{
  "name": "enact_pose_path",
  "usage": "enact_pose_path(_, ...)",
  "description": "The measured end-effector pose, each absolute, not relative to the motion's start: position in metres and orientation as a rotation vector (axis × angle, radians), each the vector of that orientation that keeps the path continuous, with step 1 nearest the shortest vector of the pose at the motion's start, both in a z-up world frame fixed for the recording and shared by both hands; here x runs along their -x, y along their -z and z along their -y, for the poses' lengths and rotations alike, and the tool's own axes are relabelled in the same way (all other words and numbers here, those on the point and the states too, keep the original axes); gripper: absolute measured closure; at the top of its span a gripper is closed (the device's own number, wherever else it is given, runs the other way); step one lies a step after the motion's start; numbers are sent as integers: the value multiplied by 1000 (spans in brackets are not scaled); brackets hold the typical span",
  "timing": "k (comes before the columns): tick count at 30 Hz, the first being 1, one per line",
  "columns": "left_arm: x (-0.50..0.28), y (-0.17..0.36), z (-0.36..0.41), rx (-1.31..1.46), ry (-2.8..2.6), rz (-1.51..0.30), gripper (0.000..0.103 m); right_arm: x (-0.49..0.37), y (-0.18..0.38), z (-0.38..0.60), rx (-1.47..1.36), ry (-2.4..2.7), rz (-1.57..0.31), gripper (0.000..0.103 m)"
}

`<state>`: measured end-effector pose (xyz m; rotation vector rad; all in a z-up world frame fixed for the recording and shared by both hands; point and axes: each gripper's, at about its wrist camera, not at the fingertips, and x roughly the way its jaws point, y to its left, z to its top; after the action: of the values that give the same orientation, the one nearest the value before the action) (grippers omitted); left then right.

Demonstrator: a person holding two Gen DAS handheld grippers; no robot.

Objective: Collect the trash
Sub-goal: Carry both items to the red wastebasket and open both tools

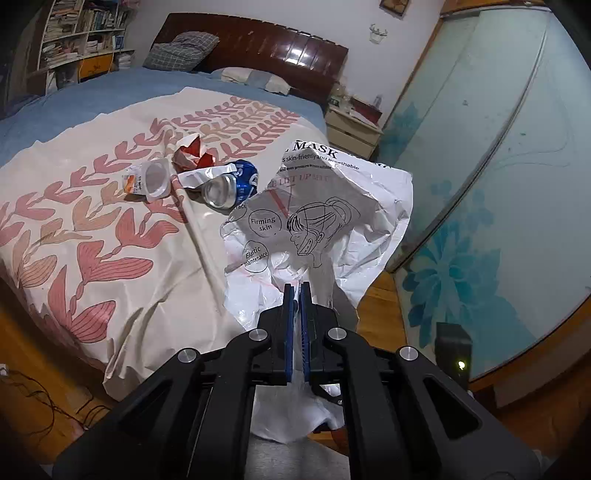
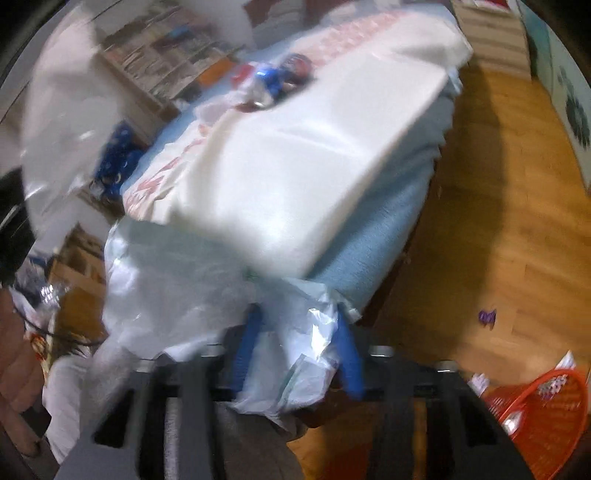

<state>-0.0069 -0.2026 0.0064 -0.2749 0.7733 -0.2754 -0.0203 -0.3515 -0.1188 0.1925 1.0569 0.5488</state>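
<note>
My left gripper (image 1: pixel 296 286) is shut on a white plastic bag (image 1: pixel 325 206) printed with a face-mask advert, held up beside the bed. On the leaf-patterned sheet (image 1: pixel 92 229) lie a crushed blue can (image 1: pixel 232 184), a clear plastic cup (image 1: pixel 151 181) and red-and-white crumpled paper (image 1: pixel 192 153). In the blurred right wrist view my right gripper (image 2: pixel 299 321) has its blue fingers (image 2: pixel 347 354) apart, with white plastic bag (image 2: pixel 295 354) lying between them. The trash pile (image 2: pixel 275 83) sits far off on the bed.
The bed has a dark wooden headboard (image 1: pixel 258 44) and pillows. A bookshelf (image 1: pixel 81 33) stands at the far left, a nightstand (image 1: pixel 351 129) beside glass sliding doors (image 1: pixel 498 166). A red basket (image 2: pixel 546 410) sits on the wooden floor (image 2: pixel 498 221).
</note>
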Motion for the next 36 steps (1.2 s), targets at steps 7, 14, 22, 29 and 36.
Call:
enact_pose_path(7, 10, -10, 205, 289, 305, -759, 100, 34, 86, 370, -206, -493, -985, 95)
enact_pose_path(14, 0, -11, 244, 254, 389, -775, 100, 62, 52, 417, -237, -343, -904, 95)
enact_pose_path(22, -19, -4, 354, 160, 575, -826, 100, 94, 44, 535, -219, -36, -875, 95)
enact_pose_path(29, -22, 40, 469, 53, 752, -964, 100, 138, 108, 629, -300, 198, -997, 95)
enact_pose_path(36, -7, 137, 553, -113, 838, -1224, 100, 156, 182, 657, -363, 327, -1136, 94)
